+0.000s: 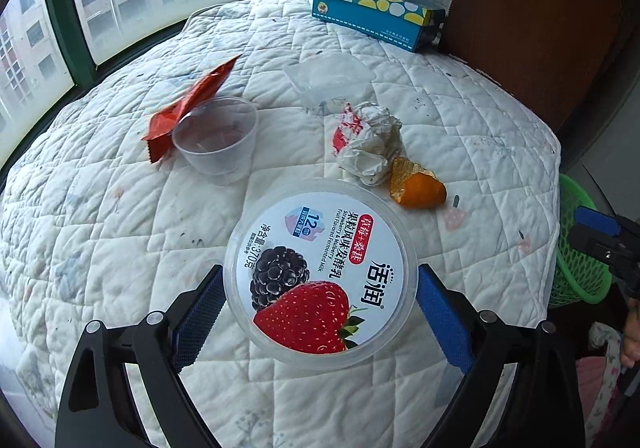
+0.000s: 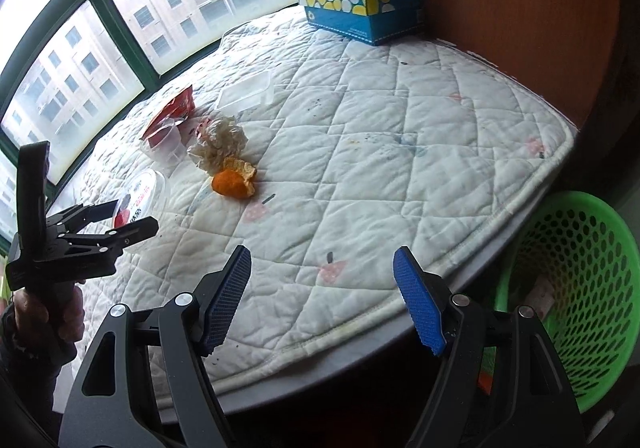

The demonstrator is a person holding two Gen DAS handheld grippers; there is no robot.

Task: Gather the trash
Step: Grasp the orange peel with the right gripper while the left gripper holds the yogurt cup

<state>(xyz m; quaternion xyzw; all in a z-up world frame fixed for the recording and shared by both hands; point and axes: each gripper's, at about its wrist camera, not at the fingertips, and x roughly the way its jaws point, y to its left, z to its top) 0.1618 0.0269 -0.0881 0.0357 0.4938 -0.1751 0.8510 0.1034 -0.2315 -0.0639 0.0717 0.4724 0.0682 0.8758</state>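
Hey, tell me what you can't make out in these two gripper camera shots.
- Round strawberry yogurt tub: whether the left gripper pads touch it; the lid hides its sides, left view.
- Green perforated plastic basket: contents largely hidden by its wall and the right gripper, right view.
- Clear plastic cup: contents unclear.

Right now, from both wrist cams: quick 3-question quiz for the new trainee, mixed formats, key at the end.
1. True or false: the left gripper brackets the yogurt tub with a blue pad on each side.
2. Multiple choice: what lies right beside the orange peel? A) red wrapper B) crumpled paper C) tissue box
3. Fill in: the right gripper is ____ and holds nothing, near the green basket.

Key: 1 true; 2 B; 3 open
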